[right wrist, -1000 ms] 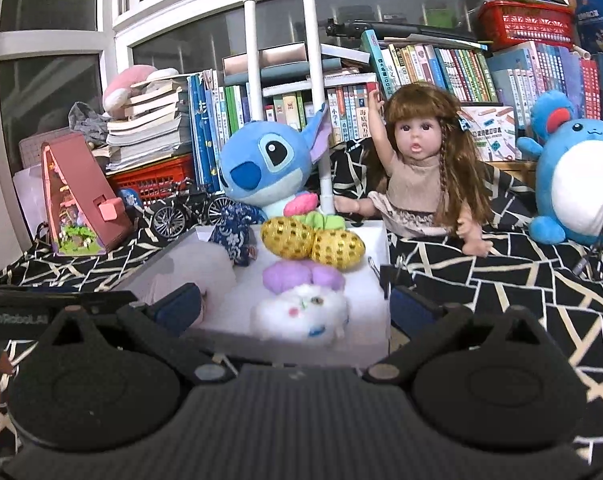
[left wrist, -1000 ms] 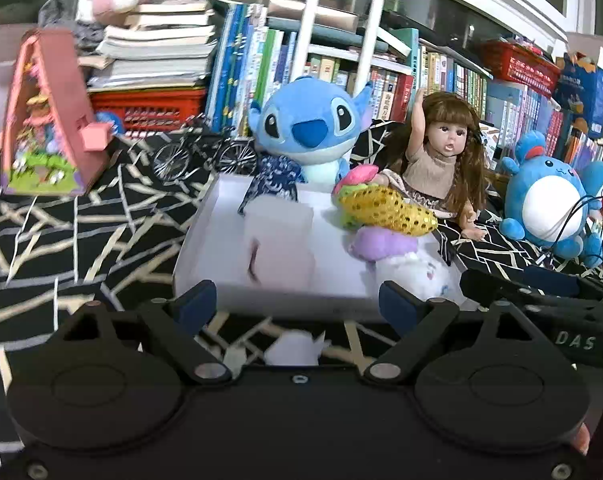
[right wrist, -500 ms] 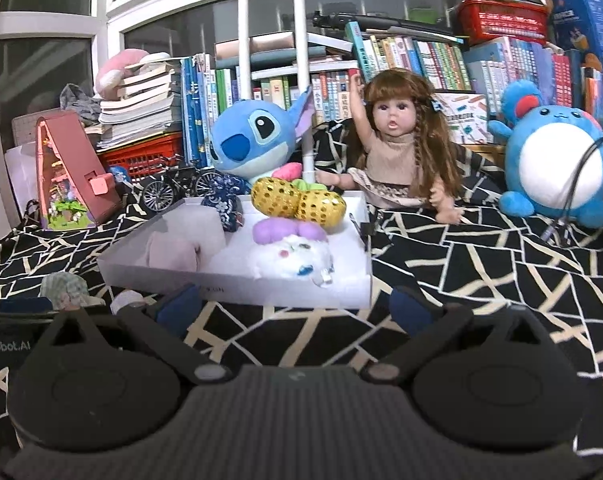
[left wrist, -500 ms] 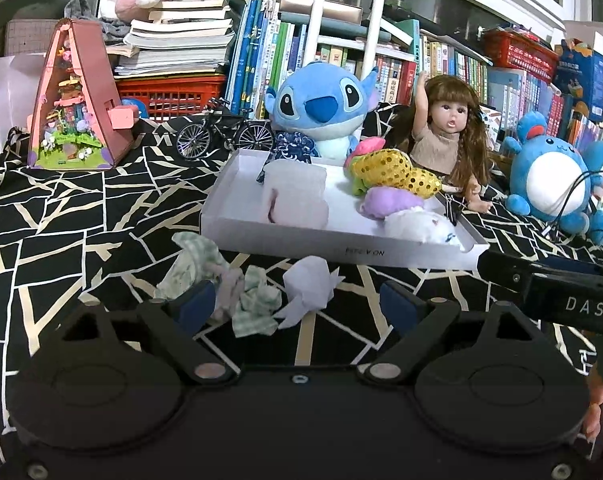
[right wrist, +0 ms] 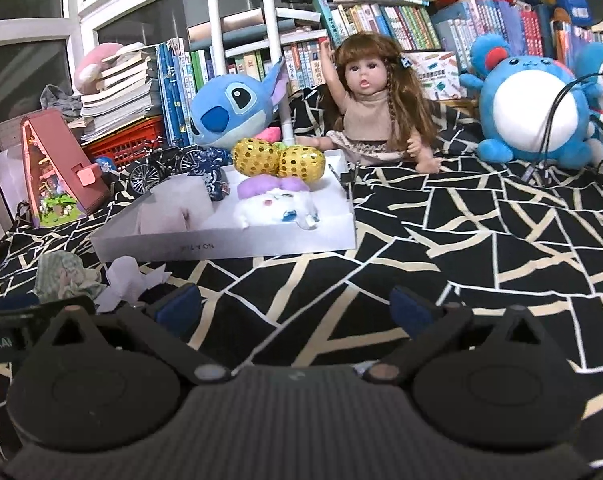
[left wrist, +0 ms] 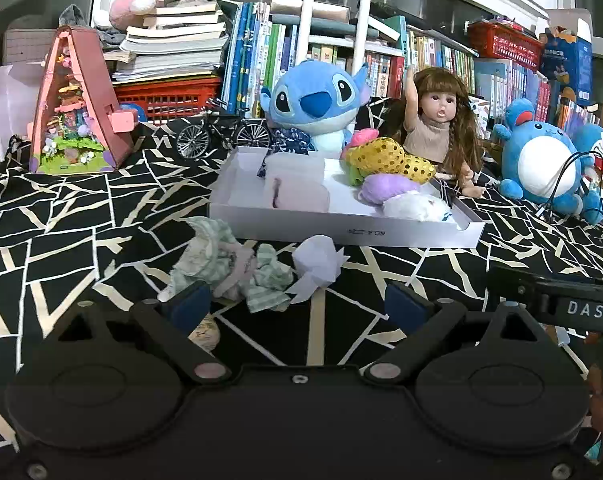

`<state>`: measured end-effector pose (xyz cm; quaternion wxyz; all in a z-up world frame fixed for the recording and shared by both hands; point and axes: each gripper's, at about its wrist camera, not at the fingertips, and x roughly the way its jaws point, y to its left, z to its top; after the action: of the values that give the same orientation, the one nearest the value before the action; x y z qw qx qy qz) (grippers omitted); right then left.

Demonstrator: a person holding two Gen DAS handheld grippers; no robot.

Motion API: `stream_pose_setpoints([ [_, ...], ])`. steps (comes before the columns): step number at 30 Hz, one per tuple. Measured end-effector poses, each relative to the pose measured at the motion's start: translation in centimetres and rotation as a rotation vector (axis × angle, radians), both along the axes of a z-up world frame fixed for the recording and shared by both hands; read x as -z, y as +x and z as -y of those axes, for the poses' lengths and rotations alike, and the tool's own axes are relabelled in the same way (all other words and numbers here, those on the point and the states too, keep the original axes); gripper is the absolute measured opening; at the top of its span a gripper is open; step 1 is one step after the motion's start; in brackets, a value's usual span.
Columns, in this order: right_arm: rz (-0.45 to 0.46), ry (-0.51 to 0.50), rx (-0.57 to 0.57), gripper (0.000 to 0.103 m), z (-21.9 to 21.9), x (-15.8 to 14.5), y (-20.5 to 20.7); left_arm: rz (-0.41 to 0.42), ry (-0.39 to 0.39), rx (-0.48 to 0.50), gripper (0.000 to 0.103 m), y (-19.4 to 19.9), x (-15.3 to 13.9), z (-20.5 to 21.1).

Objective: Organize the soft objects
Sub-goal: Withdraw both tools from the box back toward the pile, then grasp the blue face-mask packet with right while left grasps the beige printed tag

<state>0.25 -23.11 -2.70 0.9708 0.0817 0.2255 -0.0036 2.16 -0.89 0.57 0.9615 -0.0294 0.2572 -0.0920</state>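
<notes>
a crumpled green striped cloth (left wrist: 225, 268) lies on the black patterned cover (left wrist: 61, 216), and a white tissue (left wrist: 319, 262) lies just beside it, on its right. both are in front of the white tray (left wrist: 341, 232), near its front wall. inside the tray there are a pale pink folded cloth (left wrist: 295, 190), a yellow sequin toy (left wrist: 389, 160), a purple soft toy (left wrist: 385, 188) and a white plush (left wrist: 415, 208). behind the tray sit a blue plush (left wrist: 315, 106) and a doll (left wrist: 435, 120), with books on the shelf behind them.

the left gripper (left wrist: 299, 306) hangs low over the cloth and the tissue, its fingers (left wrist: 191, 304) wide apart and holding nothing. the right gripper (right wrist: 297, 306) is over the bare cover to the right of the tissue, its fingers (right wrist: 411, 306) also wide apart and holding nothing.
</notes>
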Motion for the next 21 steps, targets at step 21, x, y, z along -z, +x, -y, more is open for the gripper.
stream_pose_setpoints([
  [21,-0.039,-0.120,0.082,0.103,-0.6,2.3,-4.0,-0.044,0.003,-0.090,0.098,1.0,1.1,-2.5],
])
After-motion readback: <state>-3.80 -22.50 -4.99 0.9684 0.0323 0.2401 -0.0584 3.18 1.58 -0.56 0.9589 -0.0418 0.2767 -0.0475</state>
